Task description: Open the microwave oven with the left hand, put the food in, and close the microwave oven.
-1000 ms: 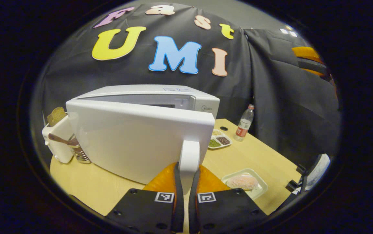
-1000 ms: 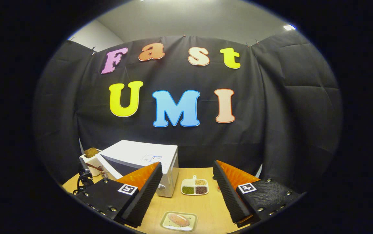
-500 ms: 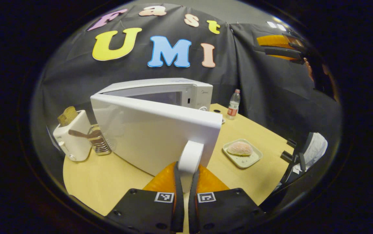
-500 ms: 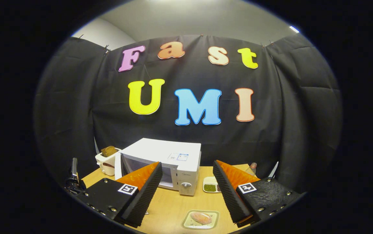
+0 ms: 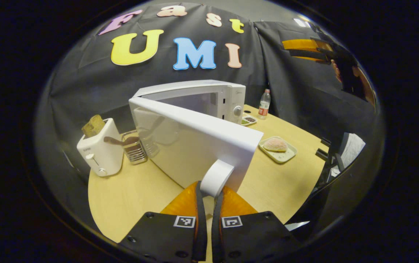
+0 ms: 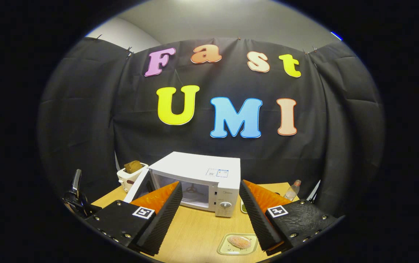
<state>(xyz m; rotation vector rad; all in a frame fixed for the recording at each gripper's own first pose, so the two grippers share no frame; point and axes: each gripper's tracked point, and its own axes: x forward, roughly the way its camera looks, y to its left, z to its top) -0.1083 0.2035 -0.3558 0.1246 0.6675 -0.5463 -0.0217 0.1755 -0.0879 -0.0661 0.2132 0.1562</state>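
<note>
We can make out a small grey brand mark on the microwave [image 5: 209,98] front, above its dial [image 5: 237,109], but it is too small to read; a sticker [image 6: 217,172] on its top is likewise unreadable. The bottle [image 5: 264,104] carries a red label we cannot read. Each gripper bears square black-and-white markers.

In the left gripper view, the left gripper [image 5: 209,195] sits at bottom centre, its jaws pinching the white door handle [image 5: 216,178]. The door [image 5: 191,146] stands swung well open, with the cavity showing behind it at centre. The food [image 5: 275,144], a pinkish lump, lies on a pale tray [image 5: 284,156] at right of centre on the worktop [image 5: 129,197], apart from the microwave.

In the right gripper view, the right gripper [image 6: 211,212] hangs high above the worktop with jaws spread wide, nothing between them; the tray sits at the bottom edge.

The worktop is light wood with a rounded edge. A white toaster [image 5: 99,151] with a slice in it and a wire rack [image 5: 134,149] stand at left of the door, and a divided dish [image 5: 248,119] lies near the bottle. Black cloth walls the booth, below a grey ceiling.
</note>
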